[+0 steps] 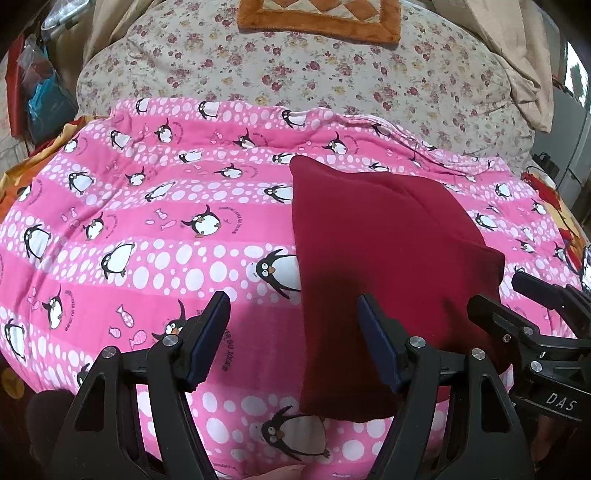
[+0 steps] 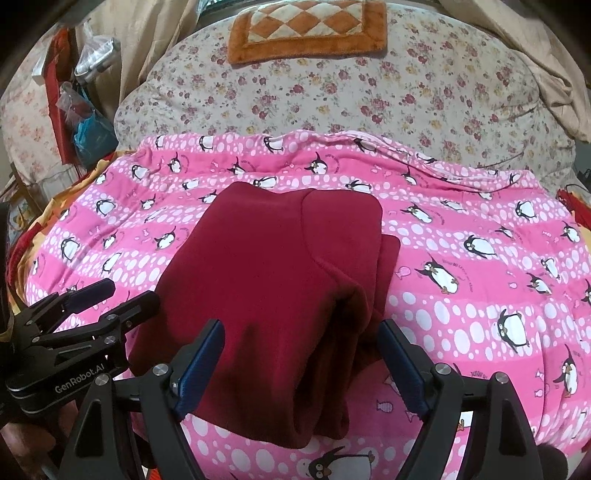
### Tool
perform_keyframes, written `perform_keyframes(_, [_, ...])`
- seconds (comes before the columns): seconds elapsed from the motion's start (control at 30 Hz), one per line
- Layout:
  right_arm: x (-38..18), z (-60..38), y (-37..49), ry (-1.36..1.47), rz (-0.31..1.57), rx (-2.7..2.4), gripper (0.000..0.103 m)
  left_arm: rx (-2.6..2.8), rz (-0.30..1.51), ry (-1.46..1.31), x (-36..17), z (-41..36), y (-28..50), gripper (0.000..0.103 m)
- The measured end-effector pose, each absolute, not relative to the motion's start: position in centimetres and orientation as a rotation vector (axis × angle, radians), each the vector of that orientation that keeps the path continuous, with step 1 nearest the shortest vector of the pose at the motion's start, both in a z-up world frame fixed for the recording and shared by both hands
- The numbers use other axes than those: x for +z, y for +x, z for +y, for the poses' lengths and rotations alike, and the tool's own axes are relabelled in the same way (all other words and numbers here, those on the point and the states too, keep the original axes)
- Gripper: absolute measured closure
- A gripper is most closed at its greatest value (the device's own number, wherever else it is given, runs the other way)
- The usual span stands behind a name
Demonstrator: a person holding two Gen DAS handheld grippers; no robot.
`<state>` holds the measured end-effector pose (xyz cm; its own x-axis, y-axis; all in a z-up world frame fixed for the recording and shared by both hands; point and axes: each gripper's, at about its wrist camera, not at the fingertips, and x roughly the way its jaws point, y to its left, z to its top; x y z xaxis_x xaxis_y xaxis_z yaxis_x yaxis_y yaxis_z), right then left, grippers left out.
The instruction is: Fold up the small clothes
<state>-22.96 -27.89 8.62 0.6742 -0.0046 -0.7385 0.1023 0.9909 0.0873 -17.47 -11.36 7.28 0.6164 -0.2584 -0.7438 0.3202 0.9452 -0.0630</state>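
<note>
The black two-finger left gripper with dark blue pads fills the bottom of its own view, jaws standing wide and holding nothing. Its left finger hangs over bare quilt; its right finger sits over the left edge of the garment, so that edge lies roughly between the jaws but is not pinched. The matching right gripper is likewise wide apart and empty, with the garment's near right corner lying in the gap between its fingers, below them; whether the pads brush the cloth cannot be told.

Under everything spreads the pink quilt printed with penguins and white dots, and beyond it a cream floral bedcover carrying an orange-bordered checked plush mat. On the quilt, towards its near right part, rests the dark red fleece garment, already doubled into a thick, roughly rectangular stack with layered edges showing along its right side and a smaller folded panel at its far right.

By the look of it, a fold has just been laid down and released. The next move calls for either gripping the near edge with both grippers to carry it over to the far edge, or pressing the stack flat; the thick layers may spring open if pinched shallowly.
</note>
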Motion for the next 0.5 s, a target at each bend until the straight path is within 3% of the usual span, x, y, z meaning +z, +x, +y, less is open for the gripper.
perform_keyframes(0.5, [8.07, -28.22, -22.17, 0.14, 0.849, -0.06, 0.02, -0.332, 0.848, 0.083, 7.1, -11.53, -17.17, 0.032])
